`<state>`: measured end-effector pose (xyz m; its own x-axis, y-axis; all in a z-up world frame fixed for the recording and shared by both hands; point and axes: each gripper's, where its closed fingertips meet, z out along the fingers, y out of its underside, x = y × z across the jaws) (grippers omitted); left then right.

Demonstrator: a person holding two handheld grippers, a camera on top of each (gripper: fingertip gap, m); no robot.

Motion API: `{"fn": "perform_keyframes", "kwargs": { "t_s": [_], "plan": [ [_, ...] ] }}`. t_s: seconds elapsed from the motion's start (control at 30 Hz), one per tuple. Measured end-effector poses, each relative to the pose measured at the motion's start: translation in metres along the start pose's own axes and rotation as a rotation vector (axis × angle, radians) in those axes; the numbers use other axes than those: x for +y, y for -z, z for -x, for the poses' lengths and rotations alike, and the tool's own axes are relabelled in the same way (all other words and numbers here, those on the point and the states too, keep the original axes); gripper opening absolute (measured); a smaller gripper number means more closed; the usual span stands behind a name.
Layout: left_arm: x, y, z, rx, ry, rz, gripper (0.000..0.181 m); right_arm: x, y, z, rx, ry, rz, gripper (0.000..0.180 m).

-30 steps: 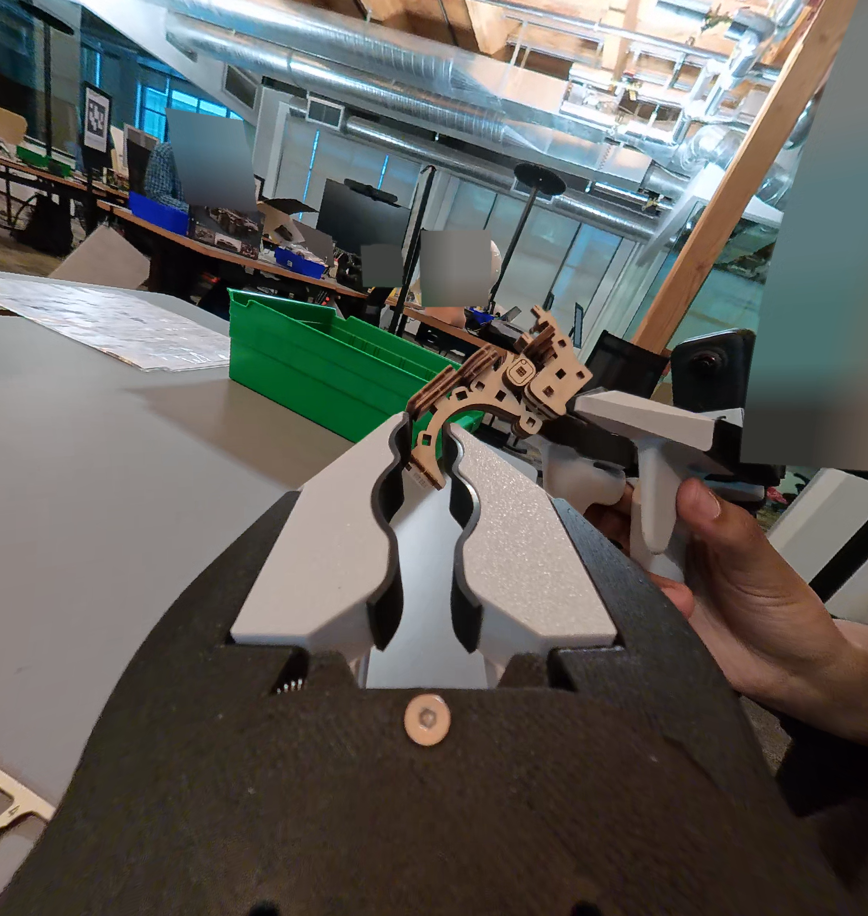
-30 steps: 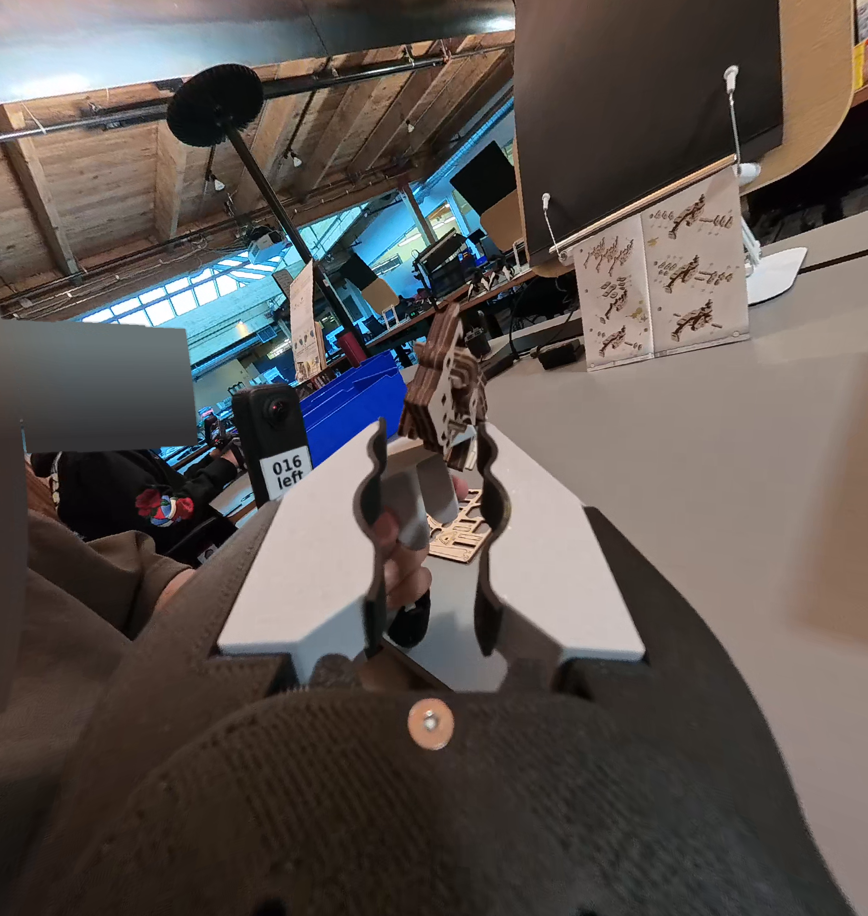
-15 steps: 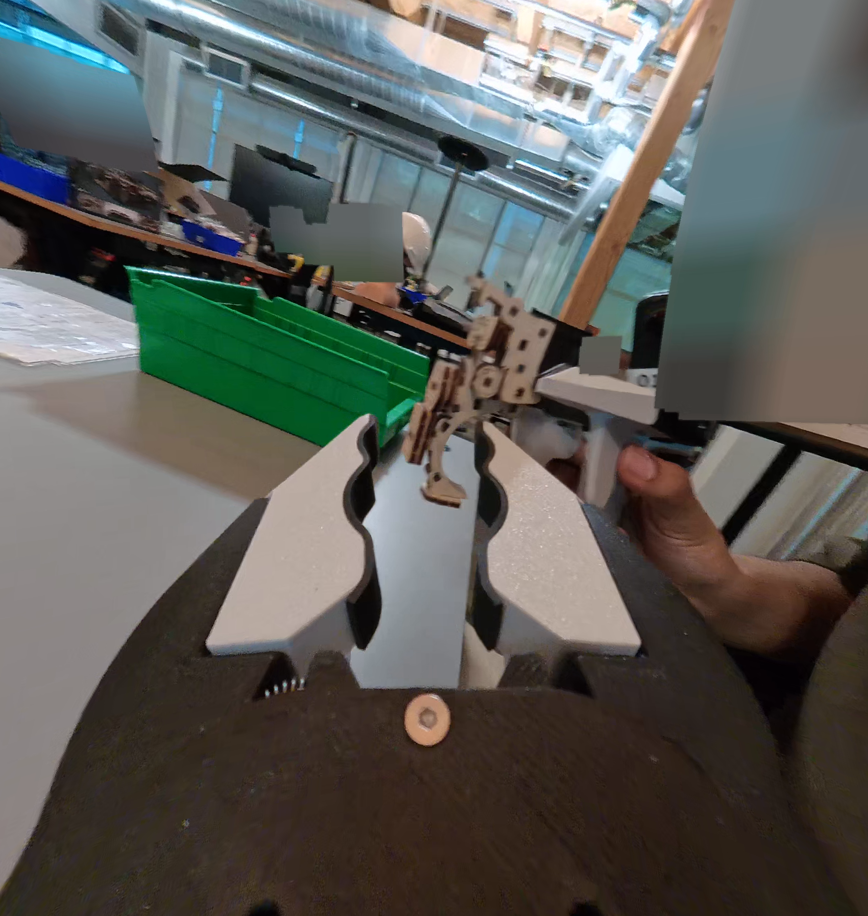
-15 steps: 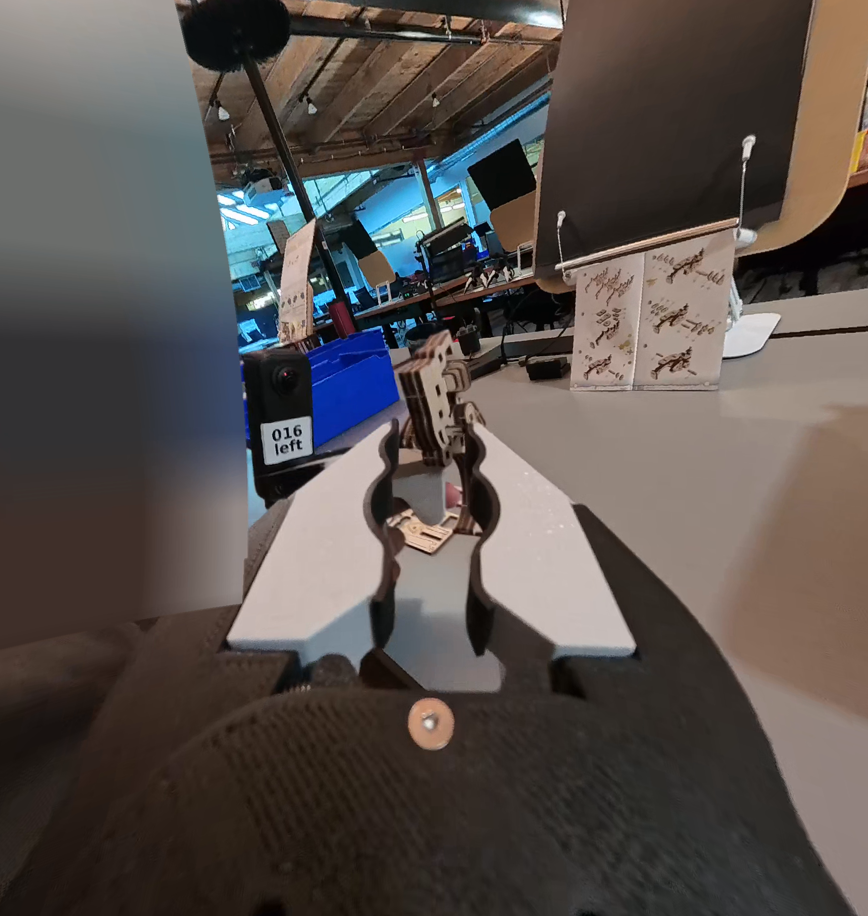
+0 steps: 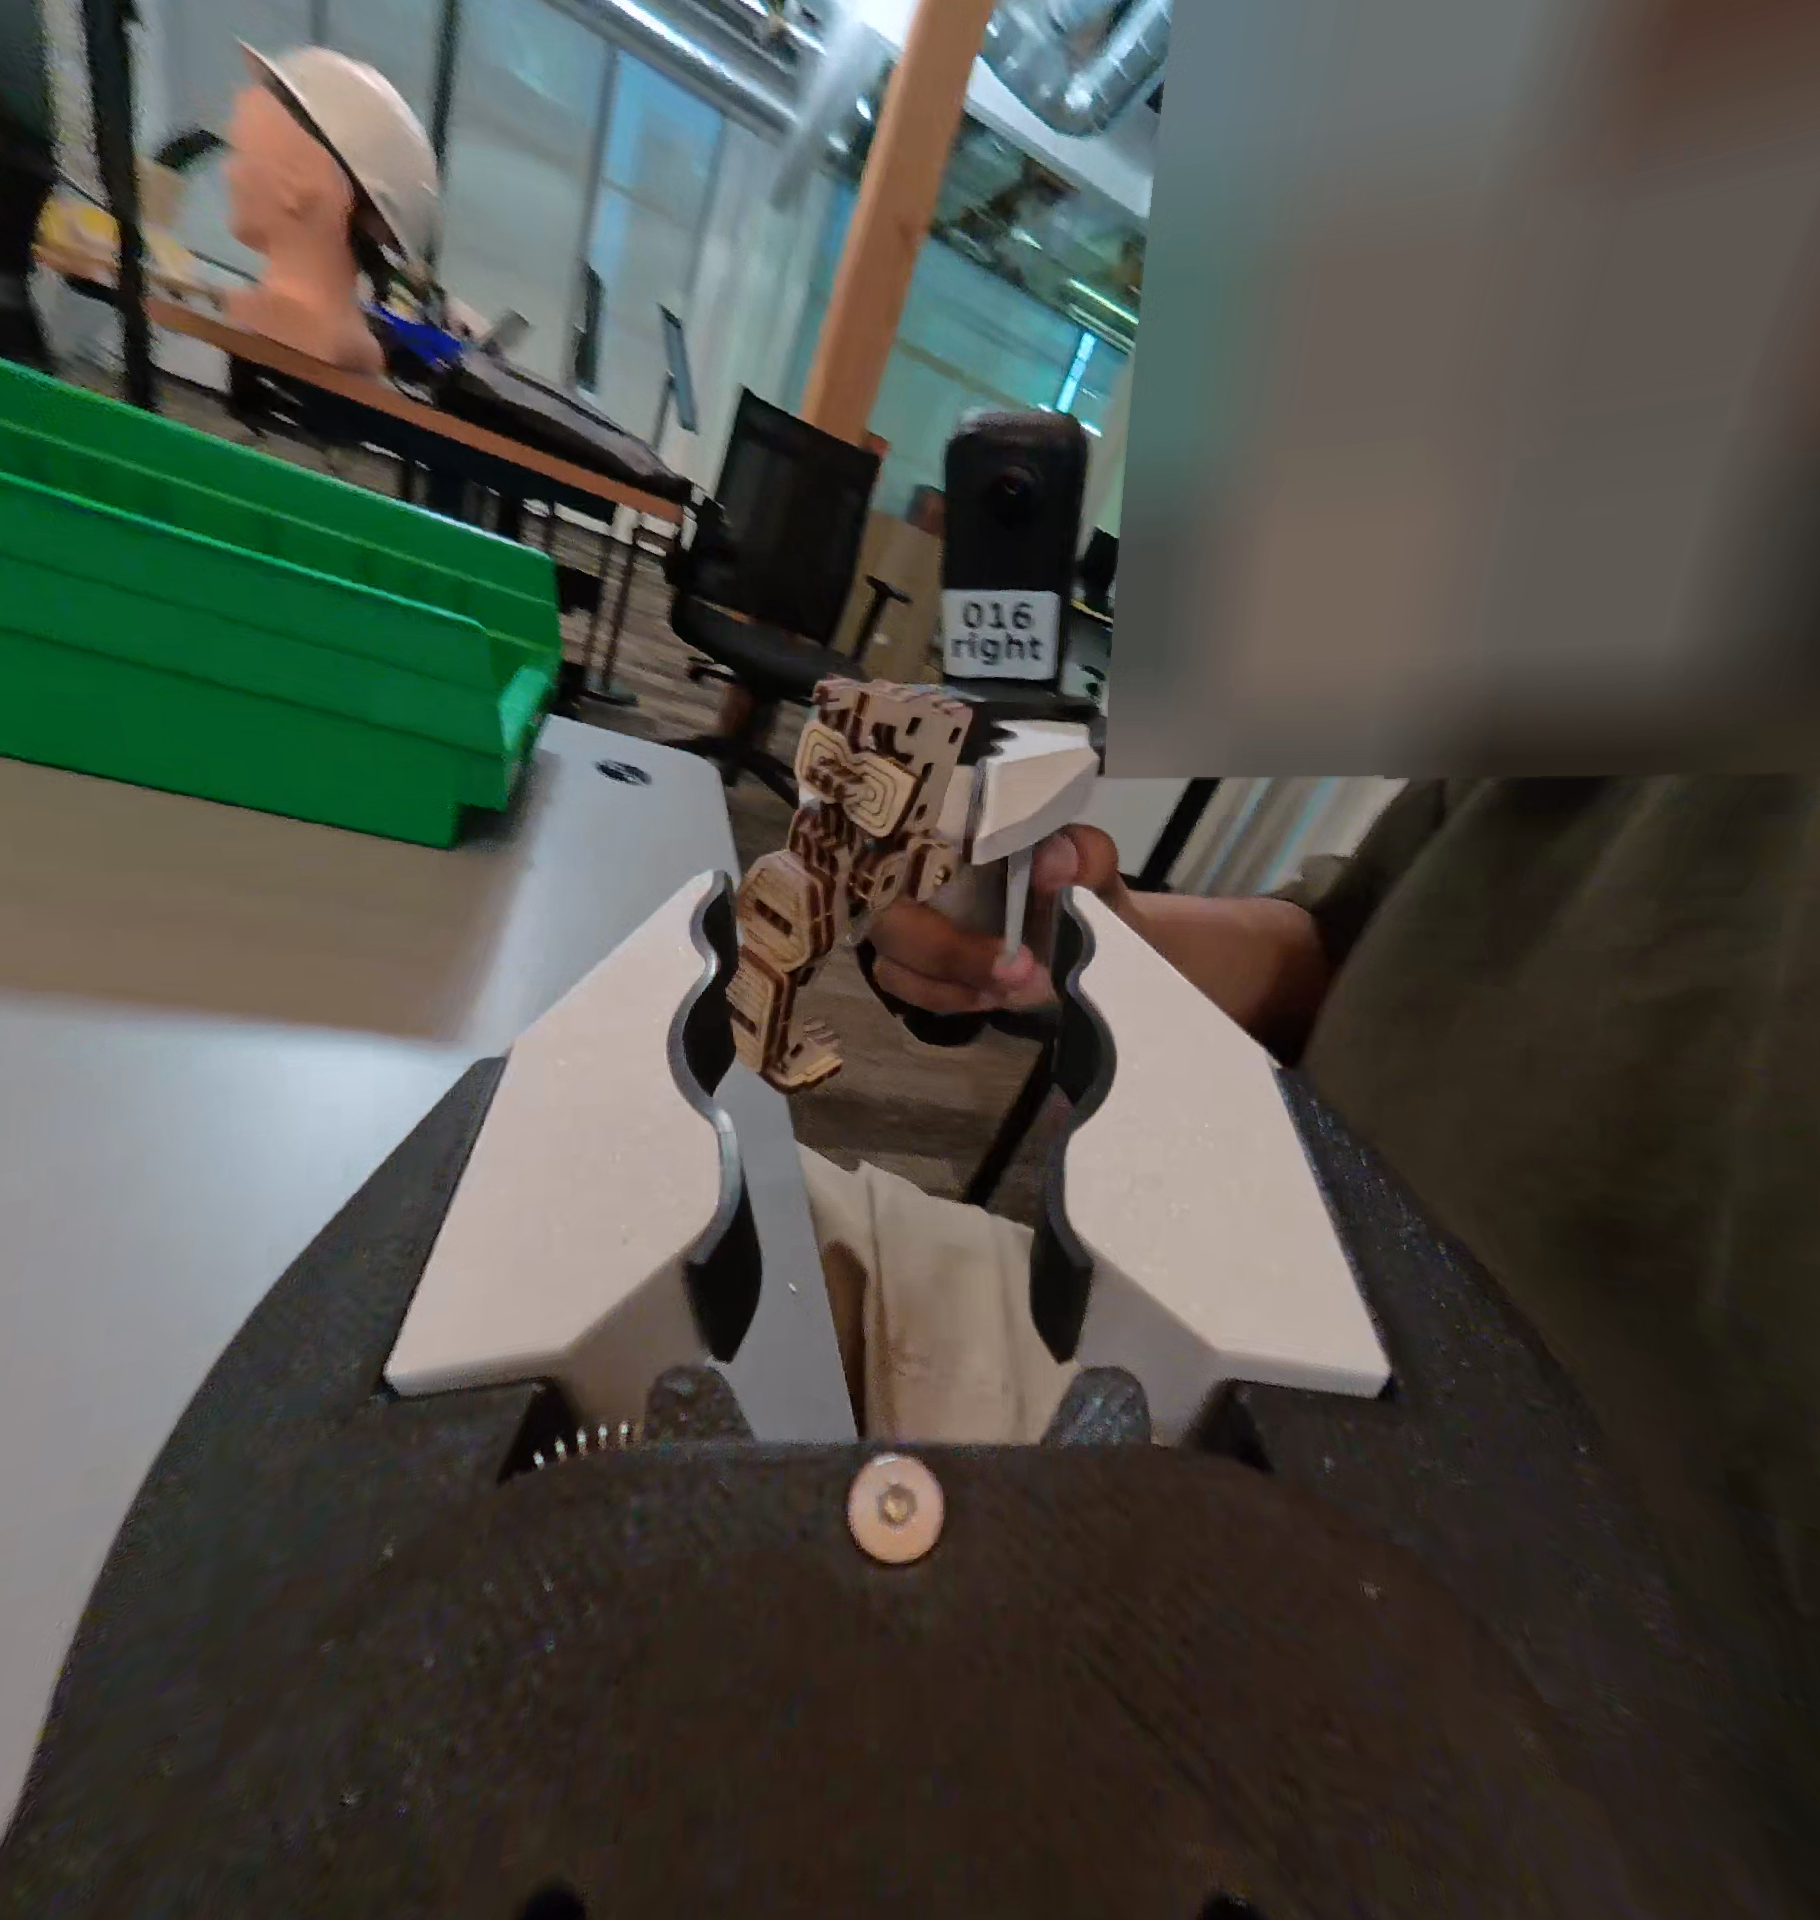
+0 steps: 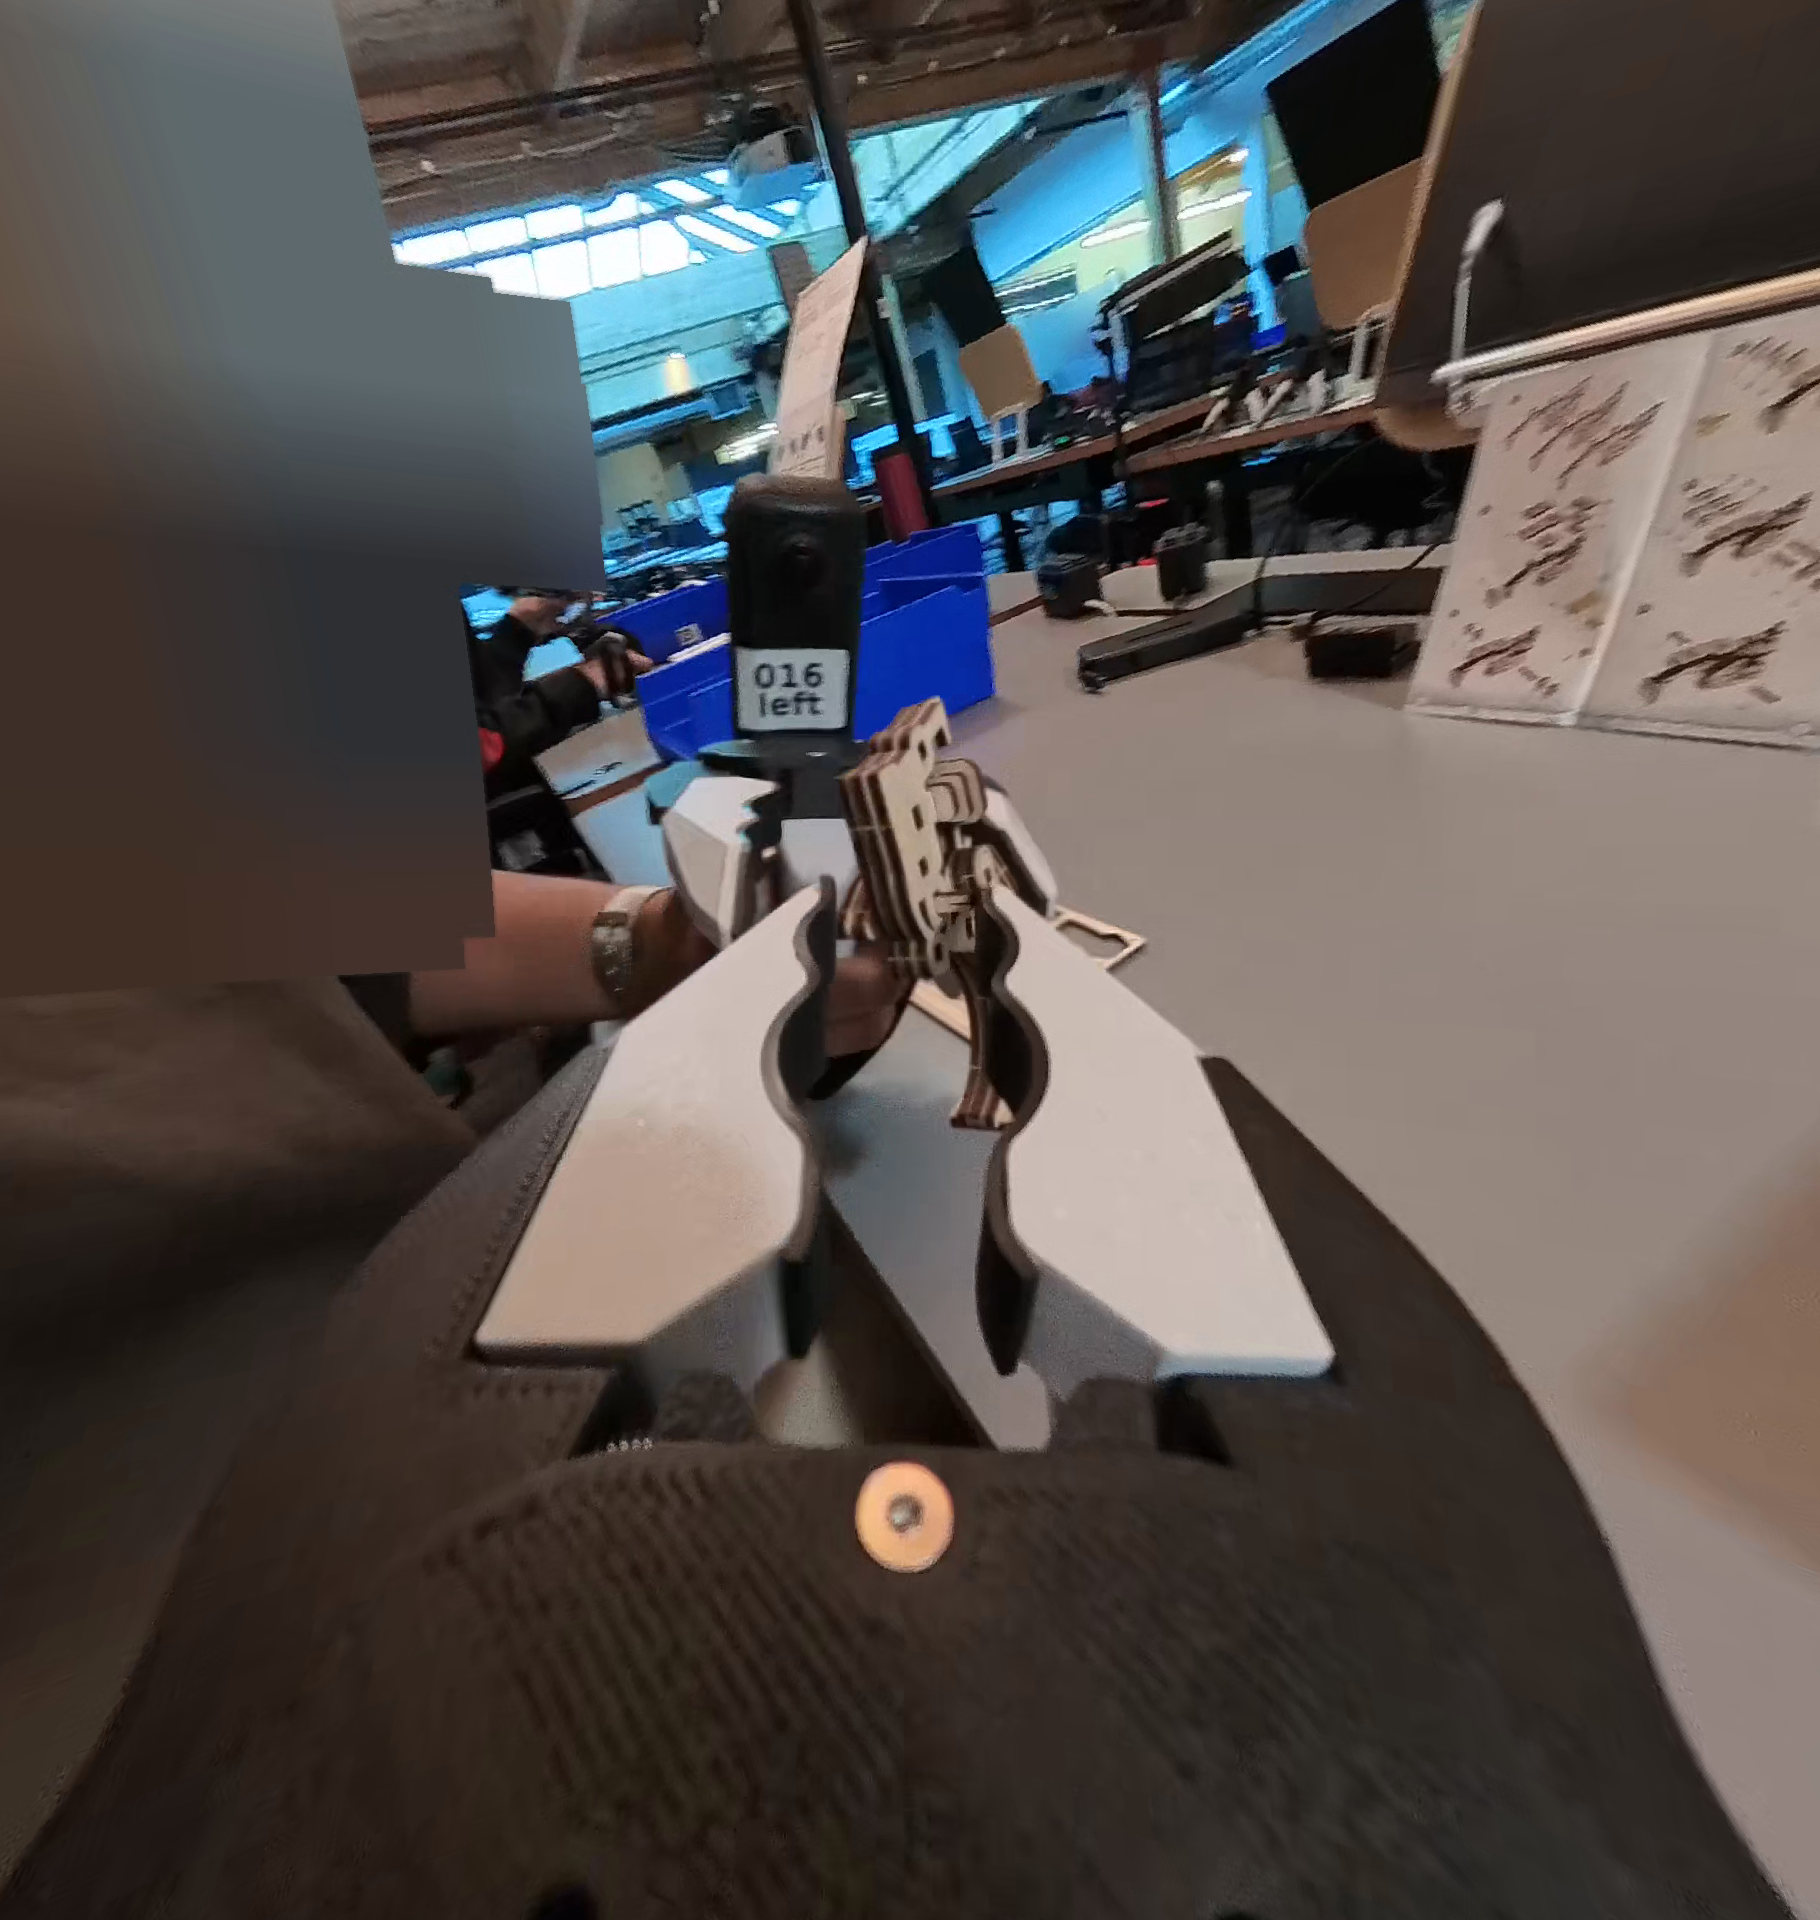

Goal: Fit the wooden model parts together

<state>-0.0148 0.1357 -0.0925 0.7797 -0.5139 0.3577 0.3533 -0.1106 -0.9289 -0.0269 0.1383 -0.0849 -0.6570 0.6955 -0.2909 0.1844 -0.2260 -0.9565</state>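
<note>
The wooden model (image 6: 911, 852) is a stack of layered laser-cut plywood parts with a thin leg hanging down. My right gripper (image 6: 911, 920) is shut on it at the fingertips and holds it above the grey table (image 6: 1457, 935). In the left wrist view the model (image 5: 849, 831) hangs just past my left gripper (image 5: 895, 914), which is open and empty. The model's lower end is close to that gripper's left finger (image 5: 625, 1091). One finger of the right gripper (image 5: 1031, 800) shows behind the model.
A green bin (image 5: 241, 623) stands on the table at the left. A blue bin (image 6: 885, 644) and an instruction sheet on a stand (image 6: 1654, 540) are farther back. A flat wooden part frame (image 6: 1093, 940) lies on the table. A person's hand (image 5: 947, 966) holds the right gripper.
My left gripper was shut on the model's curved end one second ago. It has let go and opened wide. The right gripper still holds the model, turned more upright.
</note>
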Motion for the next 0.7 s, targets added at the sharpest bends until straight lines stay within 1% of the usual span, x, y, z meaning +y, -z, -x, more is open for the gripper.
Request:
{"fn": "perform_keyframes", "kwargs": {
  "t_s": [0.03,0.2,0.27,0.37,0.4,0.43,0.6,0.7],
  "plan": [
    [0.002,0.002,-0.002,0.027,0.011,0.015,0.055,0.002,0.000,0.002,-0.037,-0.027,0.005,0.025],
    [0.004,0.008,-0.004,0.100,0.082,0.012,0.040,0.003,0.001,0.008,-0.178,-0.188,-0.011,0.024],
    [0.006,0.008,-0.005,0.110,0.092,0.019,0.038,0.007,0.001,0.010,-0.210,-0.216,0.011,0.024],
    [0.009,0.007,-0.006,0.115,0.088,0.034,0.035,0.020,-0.003,0.015,-0.236,-0.199,0.088,0.024],
    [0.011,0.006,-0.007,0.123,0.087,0.043,0.029,0.023,-0.004,0.017,-0.240,-0.184,0.104,0.024],
    [0.012,0.006,-0.010,0.141,0.086,0.046,0.028,0.025,-0.005,0.019,-0.243,-0.172,0.112,0.024],
    [0.011,0.007,-0.011,0.148,0.094,0.042,0.026,0.023,-0.004,0.019,-0.254,-0.196,0.097,0.022],
    [0.010,0.007,-0.009,0.134,0.088,0.037,0.025,0.021,-0.003,0.019,-0.257,-0.205,0.085,0.027]
  ]
}}
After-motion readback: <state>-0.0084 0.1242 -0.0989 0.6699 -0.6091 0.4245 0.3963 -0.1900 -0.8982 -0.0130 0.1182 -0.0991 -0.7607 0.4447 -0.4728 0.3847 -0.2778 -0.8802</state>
